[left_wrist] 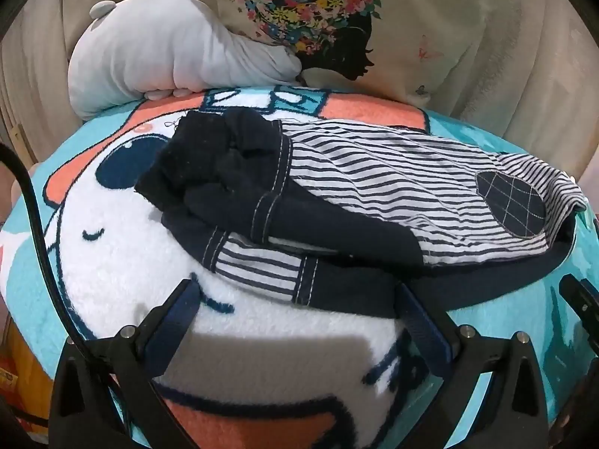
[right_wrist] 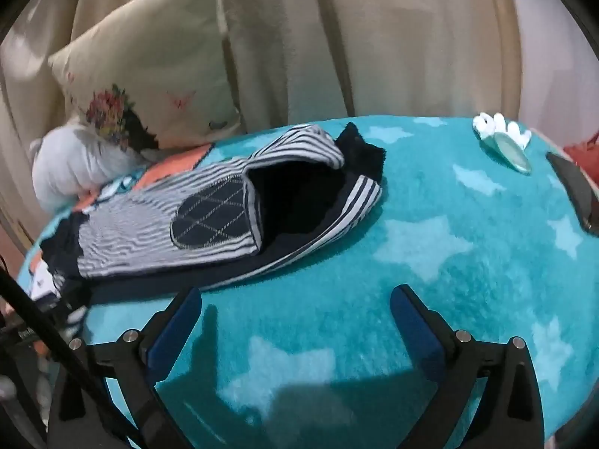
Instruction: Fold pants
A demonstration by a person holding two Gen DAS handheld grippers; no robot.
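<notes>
Small navy-and-white striped pants (left_wrist: pixel 359 183) lie folded over on a fleece blanket (left_wrist: pixel 112 232), the dark cuffs bunched at the left and a quilted navy knee patch (left_wrist: pixel 511 202) at the right. My left gripper (left_wrist: pixel 299 292) is open and empty, its fingers just short of the pants' near navy edge. In the right wrist view the pants (right_wrist: pixel 157 224) lie at the left with the waist opening facing me. My right gripper (right_wrist: pixel 295 295) is open and empty over bare blanket (right_wrist: pixel 430 243), to the right of the pants.
A grey plush toy (left_wrist: pixel 149 52) and a floral cushion (left_wrist: pixel 374 18) lean against the beige sofa back behind the pants. A small white-and-teal item (right_wrist: pixel 503 138) and a dark flat object (right_wrist: pixel 576 194) lie at the blanket's far right. A black cable (left_wrist: pixel 33 202) runs at the left.
</notes>
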